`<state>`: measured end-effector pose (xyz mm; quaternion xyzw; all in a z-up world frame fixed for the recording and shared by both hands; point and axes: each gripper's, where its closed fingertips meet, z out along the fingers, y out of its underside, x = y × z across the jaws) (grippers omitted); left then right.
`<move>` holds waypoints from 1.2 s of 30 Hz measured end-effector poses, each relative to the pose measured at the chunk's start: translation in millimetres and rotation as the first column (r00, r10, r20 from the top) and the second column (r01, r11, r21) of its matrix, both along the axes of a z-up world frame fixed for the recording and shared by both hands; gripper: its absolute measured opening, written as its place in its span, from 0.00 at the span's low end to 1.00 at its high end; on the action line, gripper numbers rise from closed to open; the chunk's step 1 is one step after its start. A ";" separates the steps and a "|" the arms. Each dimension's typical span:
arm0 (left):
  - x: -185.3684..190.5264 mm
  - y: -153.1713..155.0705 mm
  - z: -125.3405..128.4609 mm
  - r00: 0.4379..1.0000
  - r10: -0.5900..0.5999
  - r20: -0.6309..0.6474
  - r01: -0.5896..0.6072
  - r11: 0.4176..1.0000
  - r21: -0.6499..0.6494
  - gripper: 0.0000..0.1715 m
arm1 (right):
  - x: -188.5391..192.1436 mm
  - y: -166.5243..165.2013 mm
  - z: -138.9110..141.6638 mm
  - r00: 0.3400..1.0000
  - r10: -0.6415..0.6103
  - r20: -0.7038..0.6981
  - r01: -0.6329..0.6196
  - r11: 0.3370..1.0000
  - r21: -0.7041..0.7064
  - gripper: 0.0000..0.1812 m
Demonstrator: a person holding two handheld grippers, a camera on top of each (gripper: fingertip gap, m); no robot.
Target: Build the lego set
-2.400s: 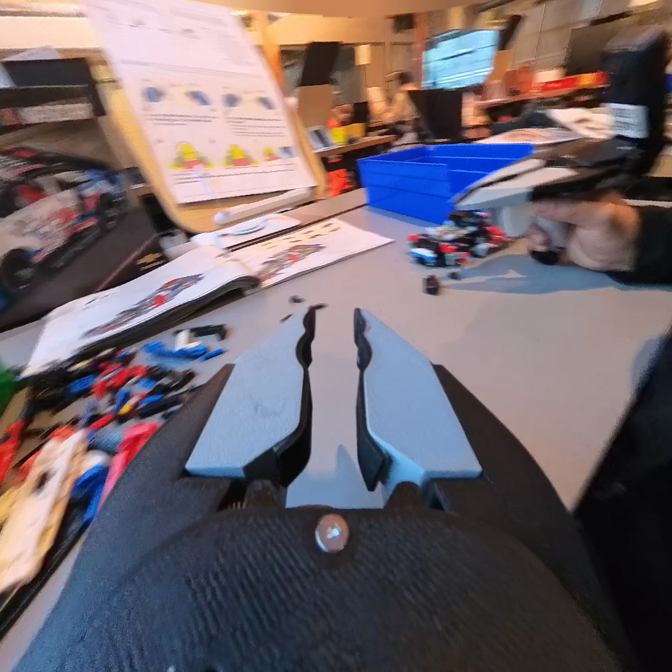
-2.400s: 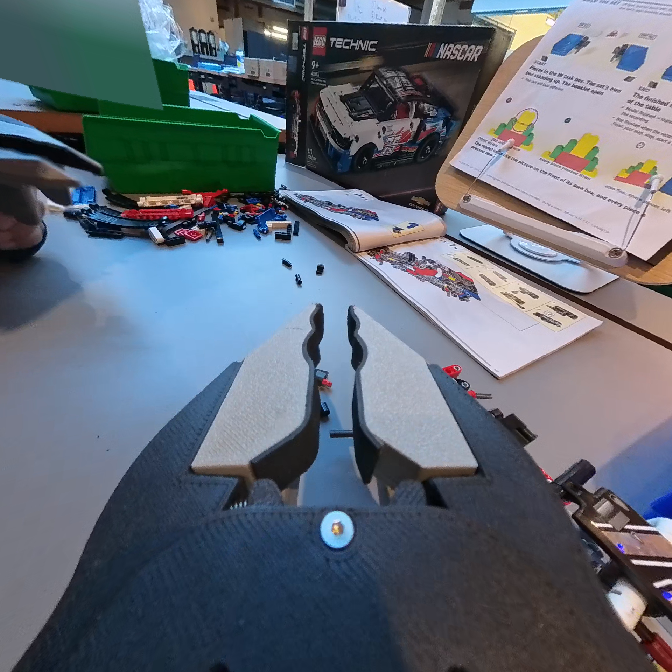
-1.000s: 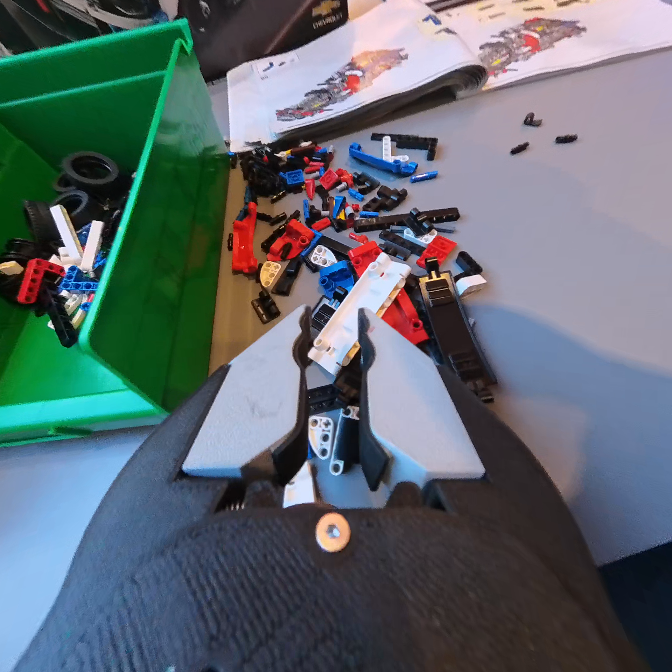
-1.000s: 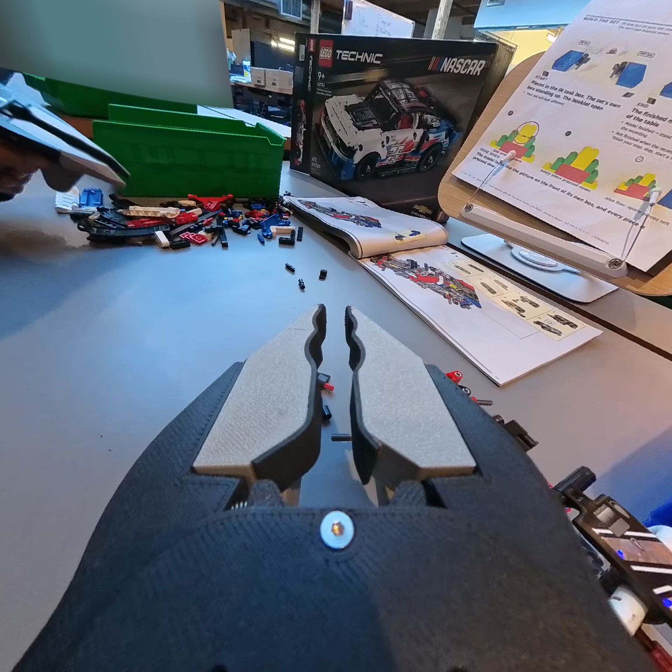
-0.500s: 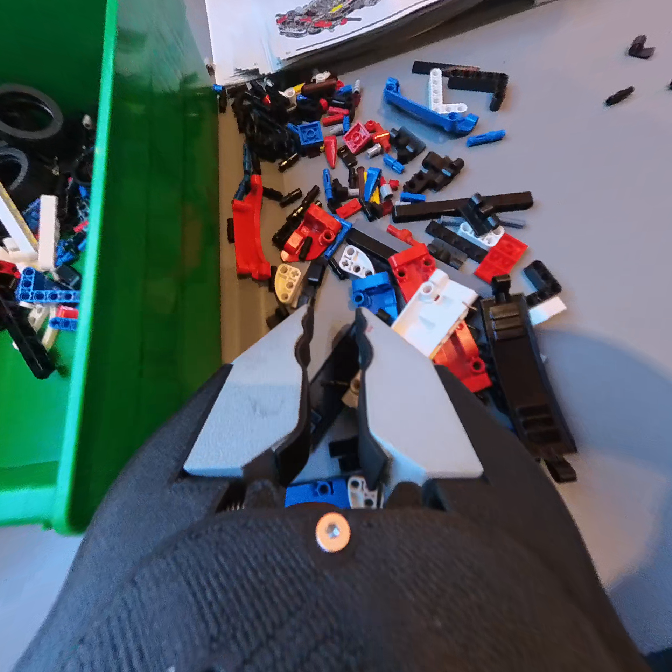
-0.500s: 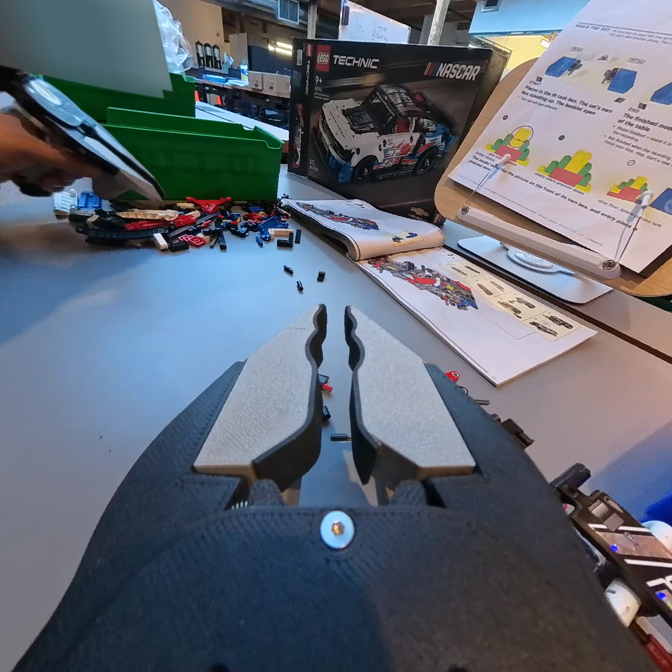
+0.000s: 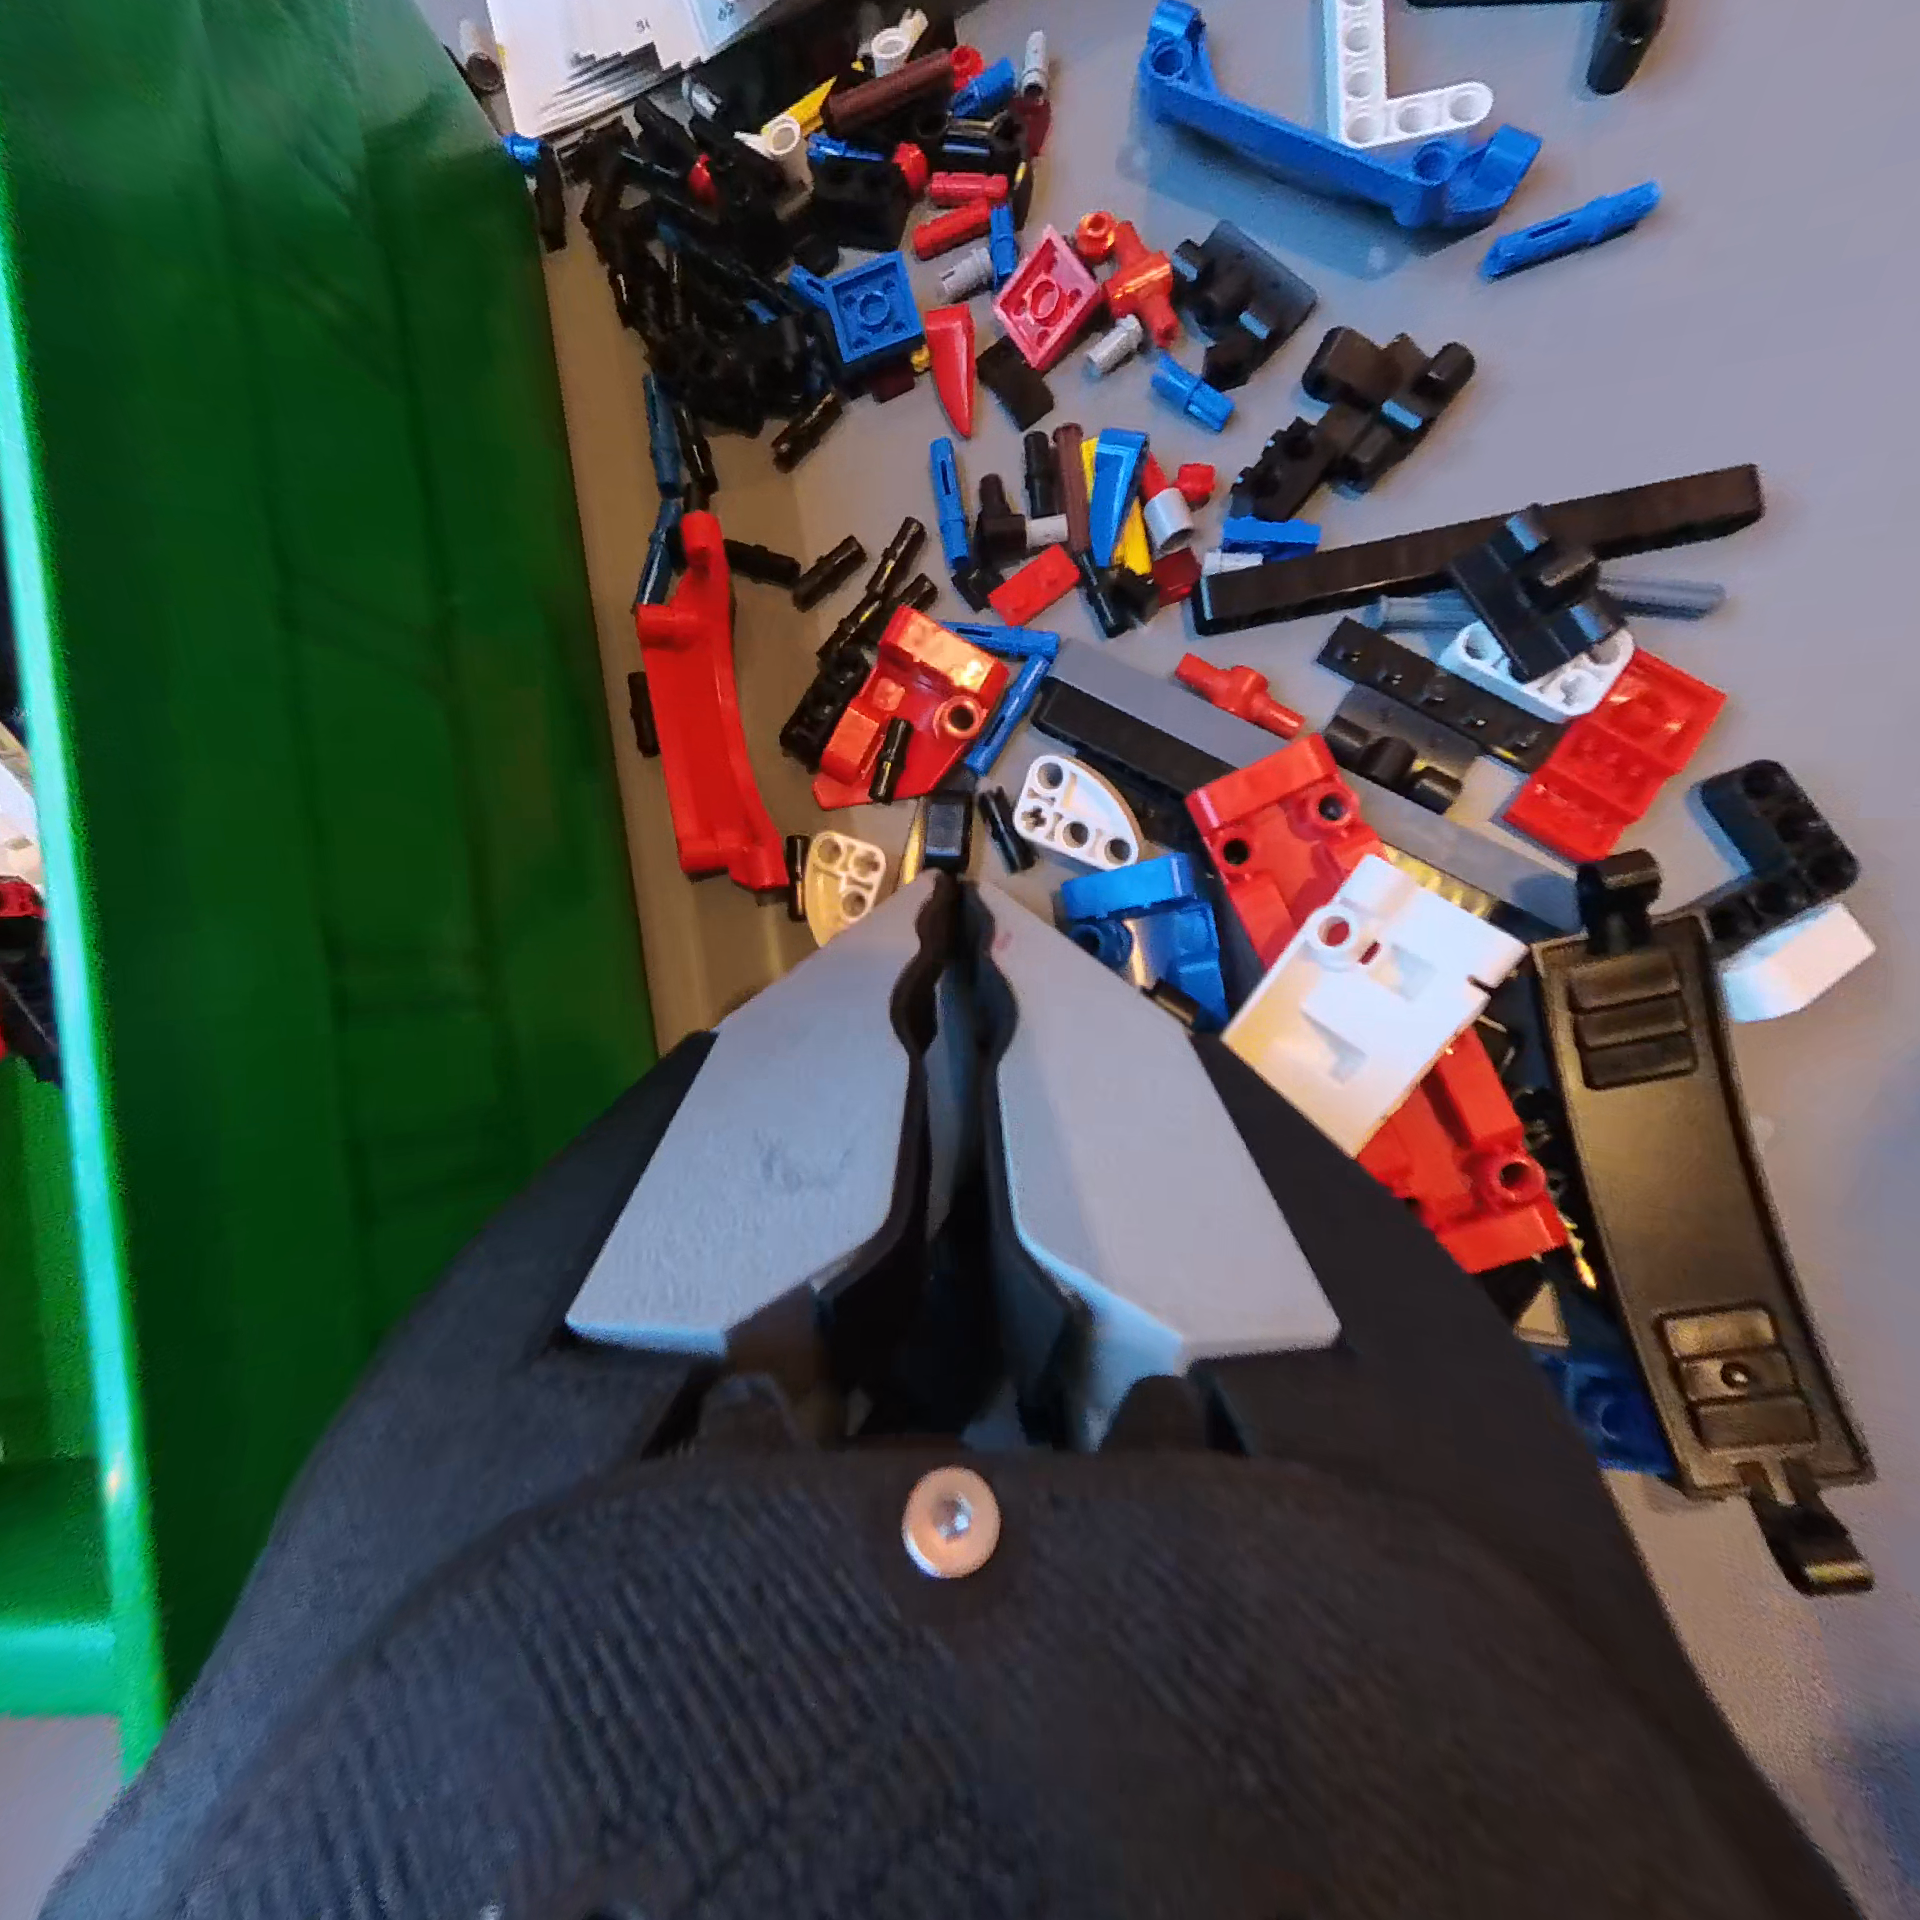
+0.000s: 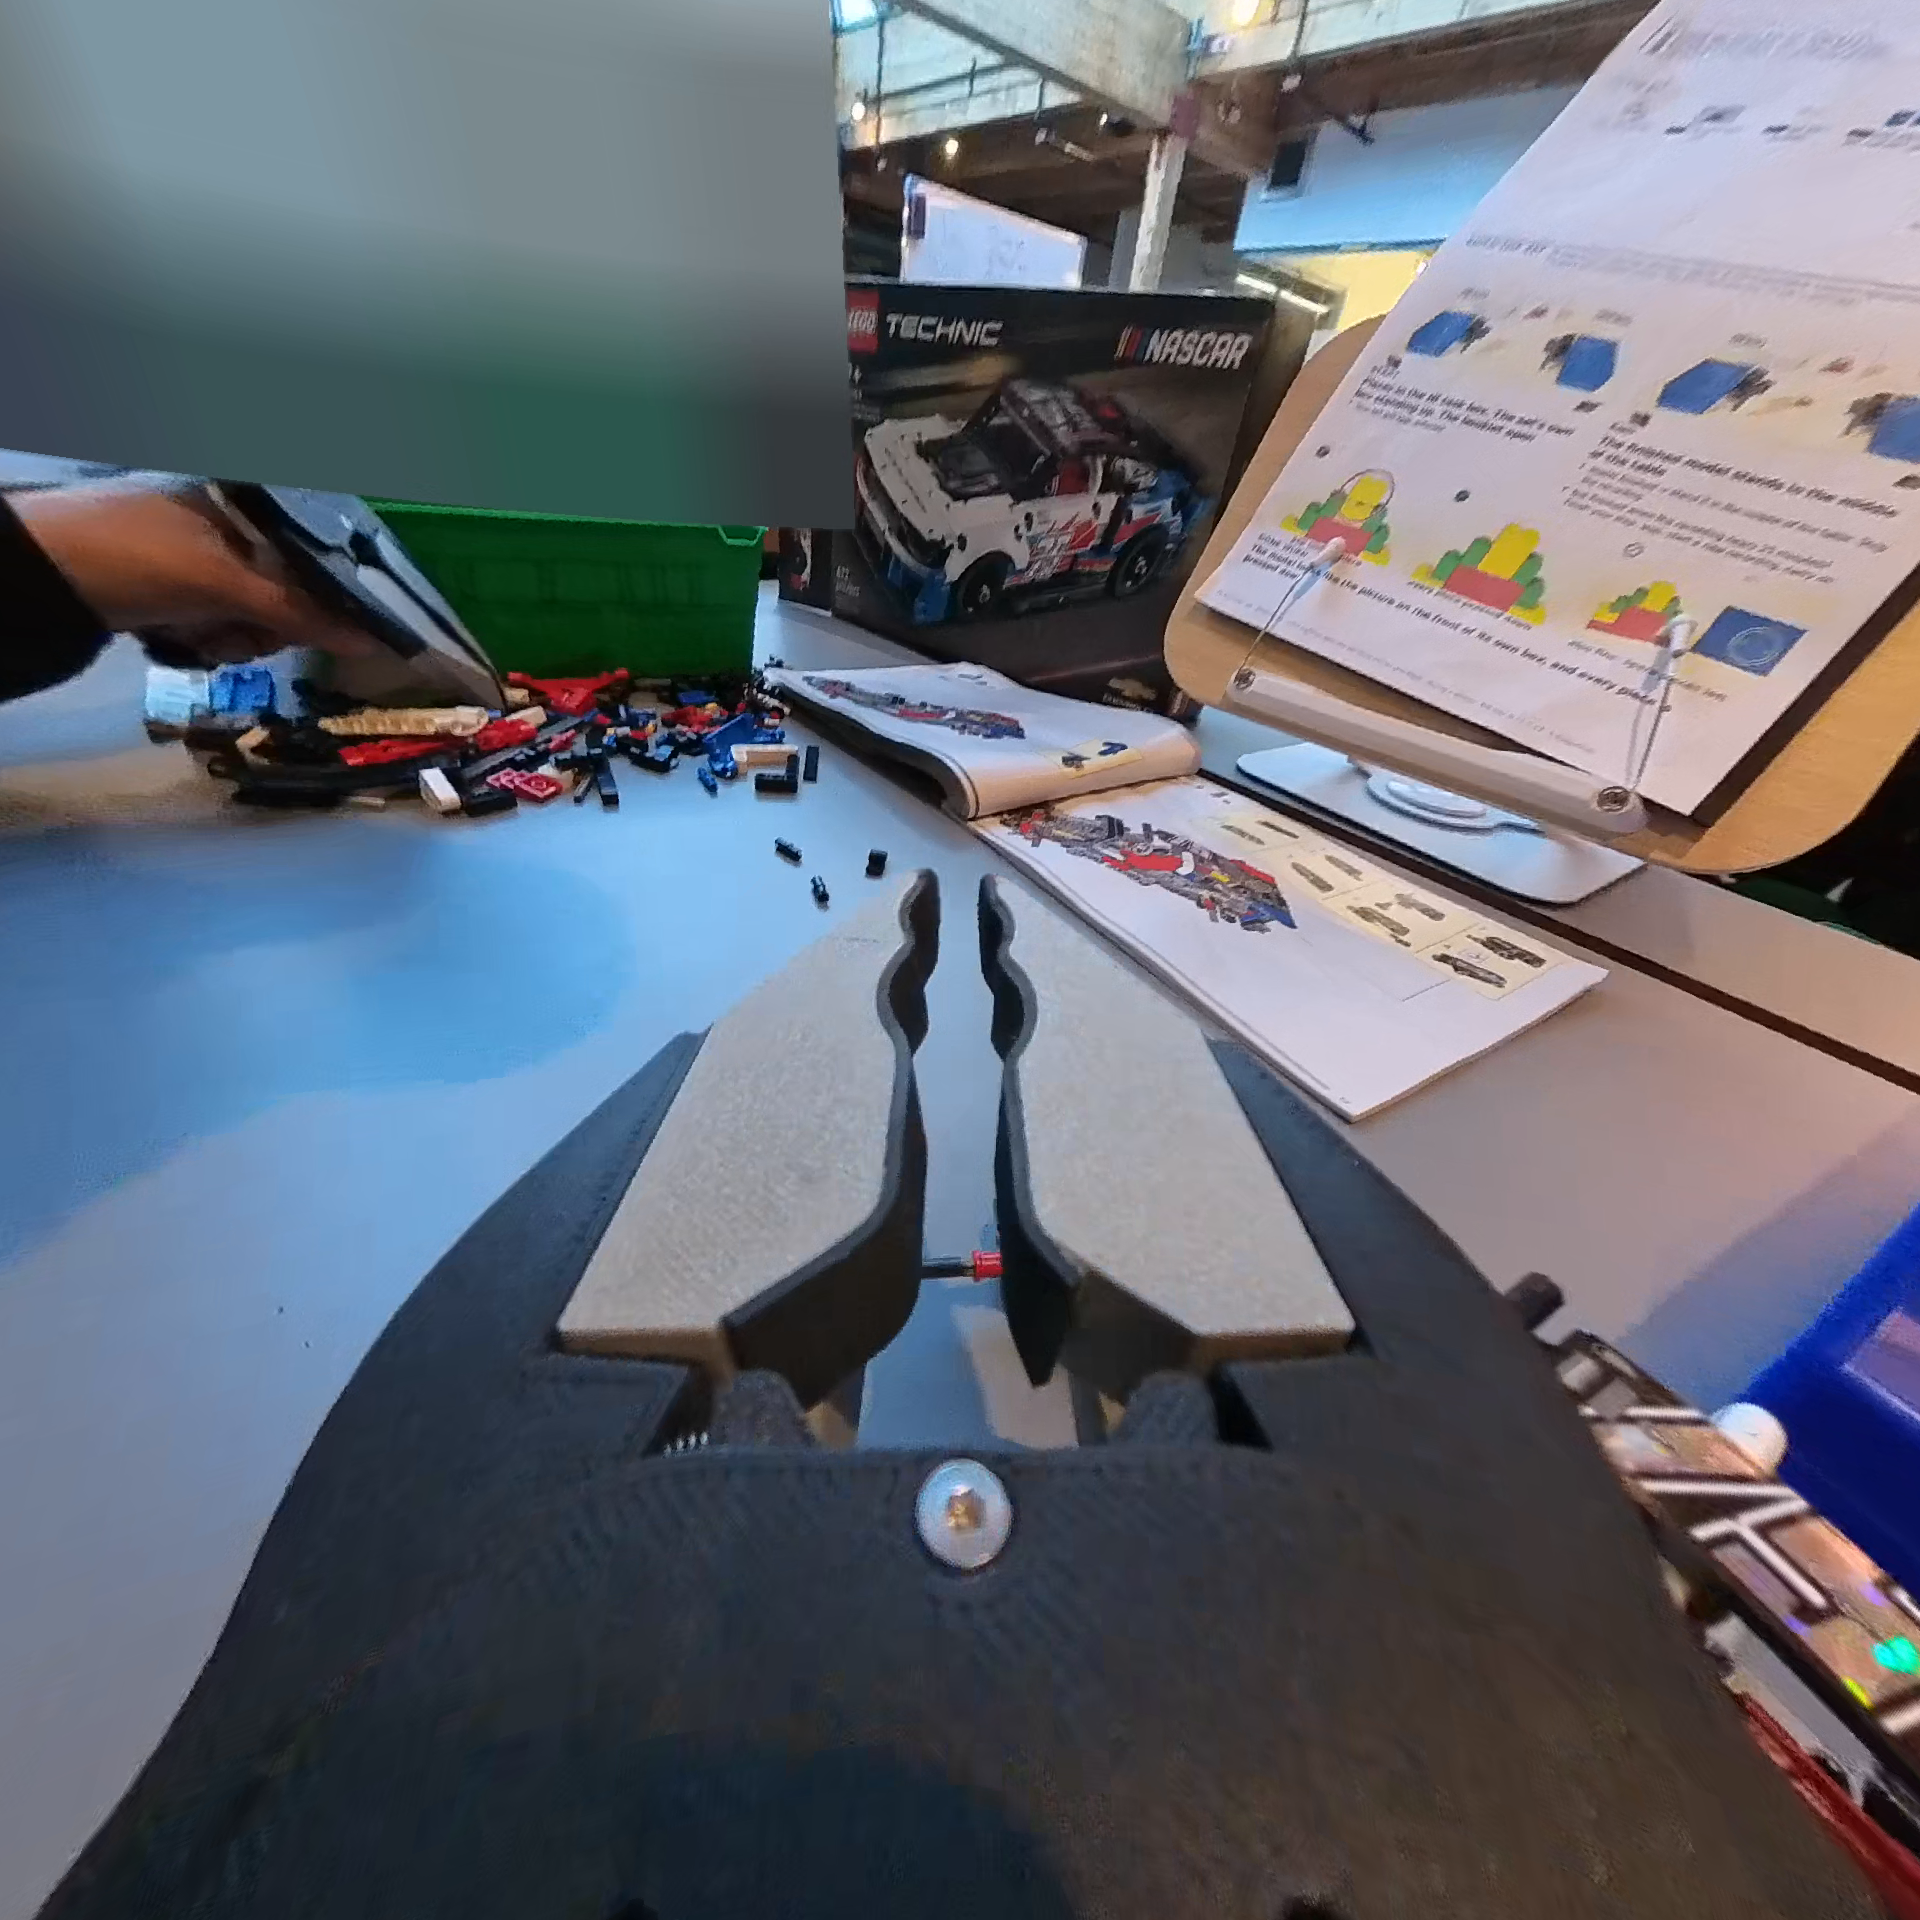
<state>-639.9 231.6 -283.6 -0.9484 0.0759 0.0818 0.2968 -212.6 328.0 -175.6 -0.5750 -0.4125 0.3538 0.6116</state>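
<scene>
Your left tongs [image 7: 948, 902] clenched on one small black piece [image 7: 943, 831], your right tongs [image 8: 958, 906] released, one green bin [image 7: 312, 727], one open booklet [image 8: 1195, 883] on the counter [image 8: 312, 1039].

Left wrist view: close, steeply down on brick pile [image 7: 1195, 582]. Right wrist view: low, level across table [image 8: 312, 1039]; shares pile.

Bright overhead light, wide-angle warping, slight motion blur.
</scene>
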 end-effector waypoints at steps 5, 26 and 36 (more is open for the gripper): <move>-1.6 -1.6 1.2 0.998 0.020 -0.051 -0.021 1.000 -0.017 0.00 | 11.1 6.0 7.0 0.996 0.003 -0.088 -0.008 0.998 -0.064 0.01; 309.6 37.7 0.5 0.847 -0.378 0.373 0.357 0.926 0.127 0.12 | 17.1 -11.8 14.4 0.990 0.073 -0.121 -0.080 0.996 -0.048 0.00; 331.2 5.7 12.7 0.751 -0.418 0.511 0.403 0.904 0.147 0.15 | -3.5 -26.3 -5.2 0.989 0.149 0.012 -0.148 0.988 -0.049 0.00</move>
